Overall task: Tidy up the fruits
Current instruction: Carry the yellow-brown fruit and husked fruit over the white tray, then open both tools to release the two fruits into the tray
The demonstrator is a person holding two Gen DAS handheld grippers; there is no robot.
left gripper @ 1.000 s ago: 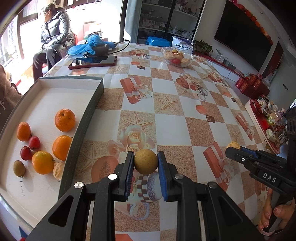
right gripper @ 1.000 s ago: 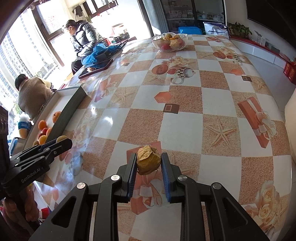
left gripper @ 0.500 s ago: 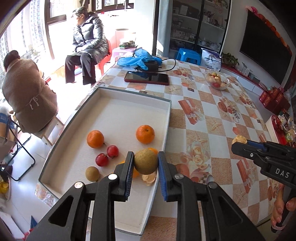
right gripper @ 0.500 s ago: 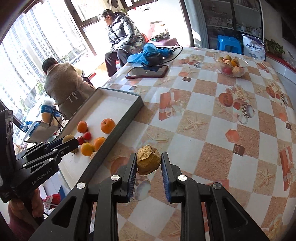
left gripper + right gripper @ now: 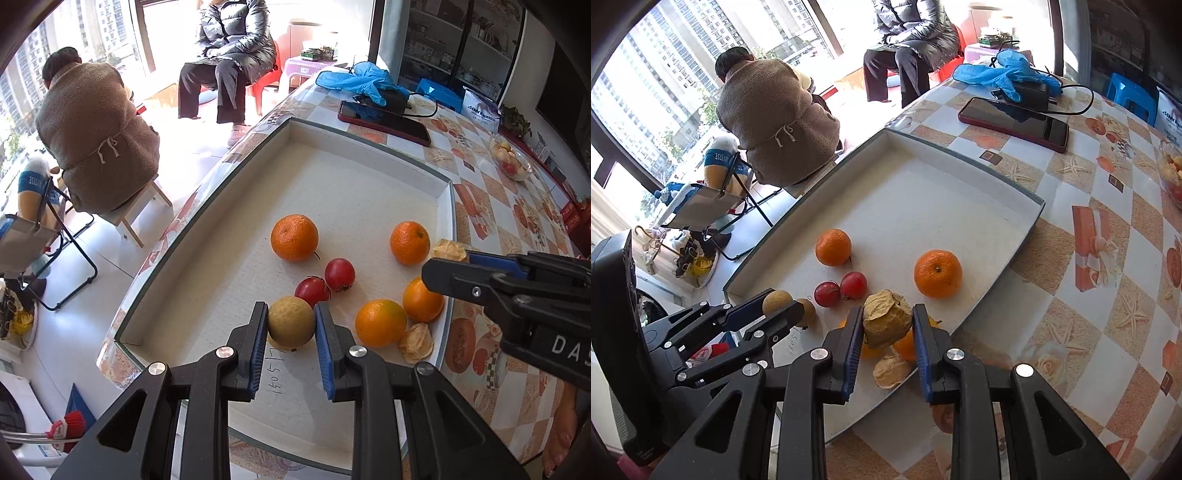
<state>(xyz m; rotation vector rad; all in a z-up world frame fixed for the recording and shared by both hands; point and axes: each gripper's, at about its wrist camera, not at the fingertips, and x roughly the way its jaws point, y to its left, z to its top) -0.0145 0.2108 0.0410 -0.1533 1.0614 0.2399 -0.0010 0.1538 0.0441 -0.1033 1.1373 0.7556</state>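
My left gripper (image 5: 291, 326) is shut on a round tan fruit (image 5: 291, 322) and holds it over the near part of the white tray (image 5: 369, 177). My right gripper (image 5: 887, 325) is shut on a papery husked fruit (image 5: 886, 318) above the tray's near right edge. The tray (image 5: 923, 184) holds several oranges (image 5: 294, 237), two red fruits (image 5: 339, 274), a second tan fruit (image 5: 808, 312) and a husked fruit (image 5: 416, 341). The left gripper (image 5: 777, 306) also shows in the right wrist view, and the right gripper (image 5: 448, 254) in the left wrist view.
A phone (image 5: 384, 122), a black charger with cable and blue gloves (image 5: 364, 79) lie beyond the tray. A glass bowl of fruit (image 5: 511, 162) stands far right. Two people sit past the table's left edge, with a folding chair (image 5: 713, 203).
Both grippers have swung left from over the patterned tablecloth to over the tray, each still holding its fruit. The tray's fruits now lie just below them.
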